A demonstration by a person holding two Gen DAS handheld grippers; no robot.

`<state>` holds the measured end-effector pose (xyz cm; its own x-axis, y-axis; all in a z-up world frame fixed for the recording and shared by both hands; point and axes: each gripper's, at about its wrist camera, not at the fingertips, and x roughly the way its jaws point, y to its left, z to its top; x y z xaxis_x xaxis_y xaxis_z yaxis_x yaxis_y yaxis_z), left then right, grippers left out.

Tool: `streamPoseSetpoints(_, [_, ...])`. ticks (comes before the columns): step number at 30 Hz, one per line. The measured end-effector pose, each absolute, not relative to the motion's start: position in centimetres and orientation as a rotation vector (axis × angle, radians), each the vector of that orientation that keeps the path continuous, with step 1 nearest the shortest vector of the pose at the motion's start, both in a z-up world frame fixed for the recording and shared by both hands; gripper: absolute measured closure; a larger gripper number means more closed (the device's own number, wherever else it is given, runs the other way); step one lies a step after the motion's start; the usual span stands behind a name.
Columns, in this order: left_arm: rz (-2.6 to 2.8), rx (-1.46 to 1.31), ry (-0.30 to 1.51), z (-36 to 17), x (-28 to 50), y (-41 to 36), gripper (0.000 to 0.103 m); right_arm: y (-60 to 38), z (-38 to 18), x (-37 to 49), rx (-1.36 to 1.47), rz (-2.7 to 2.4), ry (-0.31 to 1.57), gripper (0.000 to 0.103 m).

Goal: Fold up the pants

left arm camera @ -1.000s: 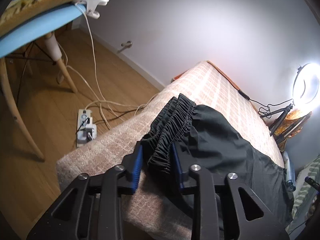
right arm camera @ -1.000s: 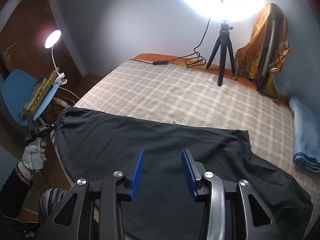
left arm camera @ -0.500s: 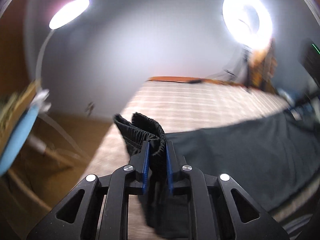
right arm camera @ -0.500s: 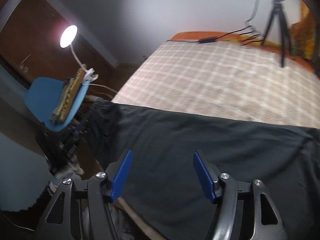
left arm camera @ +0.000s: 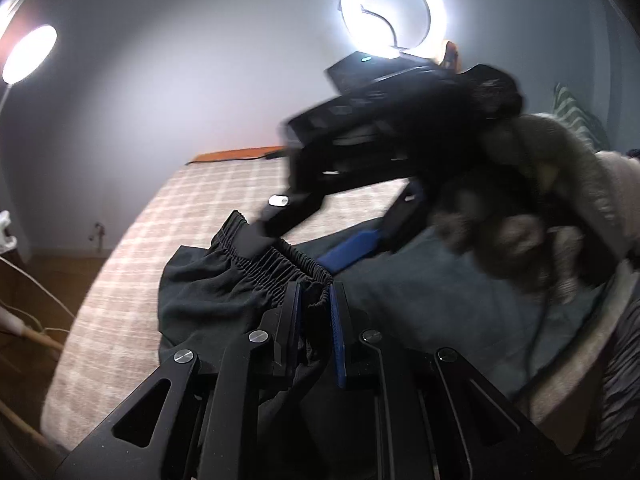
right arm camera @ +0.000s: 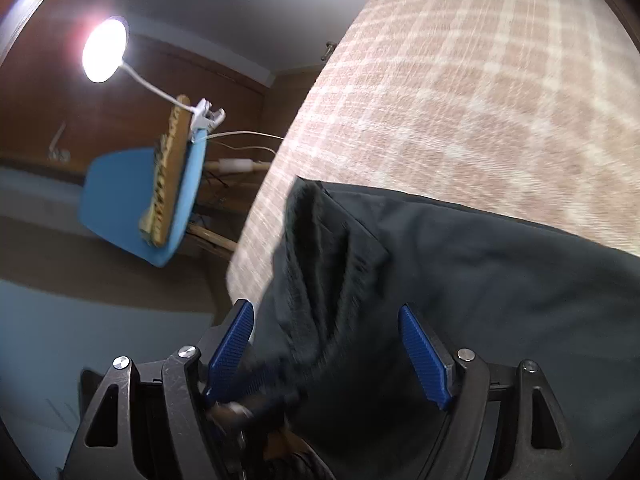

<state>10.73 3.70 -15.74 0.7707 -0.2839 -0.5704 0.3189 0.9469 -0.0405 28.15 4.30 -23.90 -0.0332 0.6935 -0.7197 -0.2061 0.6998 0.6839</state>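
Grey-walled room, wood floor low at the left. Bed with a beige-and-white checked cover (right arm camera: 460,92) fills most of both views; an orange strip runs along its far edge.

Black pants with a gathered elastic waistband (left arm camera: 248,280) lie spread across the near part of the cover, waistband end toward the bed's corner, legs running off to my right. In the right wrist view the same dark fabric (right arm camera: 460,280) drapes over the bed's edge.

Blue plastic chair (right arm camera: 120,200) stands off the bed corner, a patterned cushion on it and a white clip-on lamp (right arm camera: 104,50) lit above. Round ring light (left arm camera: 394,14) glows against the far wall.

My left gripper (left arm camera: 314,320): jaws narrow, blue pads pinching a bunch of the waistband between them.

My right gripper (left arm camera: 316,240): seen blurred from the left wrist view, reaching down onto the waistband just beyond my left; one finger sits on the elastic, the blue pad of the other over the fabric beside it. Jaws wide apart, the cloth lying between them ungripped (right arm camera: 326,348).
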Motion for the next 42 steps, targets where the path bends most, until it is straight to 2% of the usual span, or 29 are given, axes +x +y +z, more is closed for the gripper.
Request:
streamPoseSetpoints(3, [-0.371,0.081,0.62,-15.8,10.8,3.2,0.091,5.1,-24.5,28.9,0.432,0.764,1.445,0.027])
streamPoseSetpoints(5, [-0.391,0.097,0.628,-15.9,10.9,2.2,0.091,5.6,-25.0,29.1,0.415,0.741,1.466,0.039])
streamPoseSetpoints(7, [-0.409,0.101,0.638,-15.8,11.0,2.0,0.091,5.8,-25.7,29.3,0.413,0.722,1.486,0.072])
streamPoseSetpoints(10, [-0.434,0.108,0.679,-15.8,11.4,2.0,0.091,5.2,-25.9,28.9,0.419,0.707,1.468,0.085])
streamPoseSetpoints(14, [-0.438,0.094,0.702,-14.9,10.3,4.1,0.09,4.0,-25.0,28.0,0.423,0.692,1.42,0.087])
streamPoseSetpoints(17, [-0.395,0.008,0.717,-14.2,9.1,7.2,0.077,2.5,-23.9,27.6,0.424,0.672,1.382,0.087])
streamPoseSetpoints(20, [-0.32,-0.076,0.717,-13.3,8.8,11.2,0.076,0.2,-22.3,26.7,0.445,0.65,1.349,0.087])
streamPoseSetpoints(25, [-0.273,-0.107,0.721,-12.8,10.1,13.0,0.076,-4.0,-19.7,24.6,0.43,0.596,1.295,0.087])
streamPoseSetpoints(31, [-0.362,-0.069,0.736,-13.2,12.0,9.4,0.076,-11.0,-17.3,21.7,0.432,0.482,1.271,0.087])
streamPoseSetpoints(42, [-0.597,-0.008,0.811,-14.4,14.0,-2.1,0.076,-24.4,-14.5,16.1,0.462,0.246,1.233,0.087])
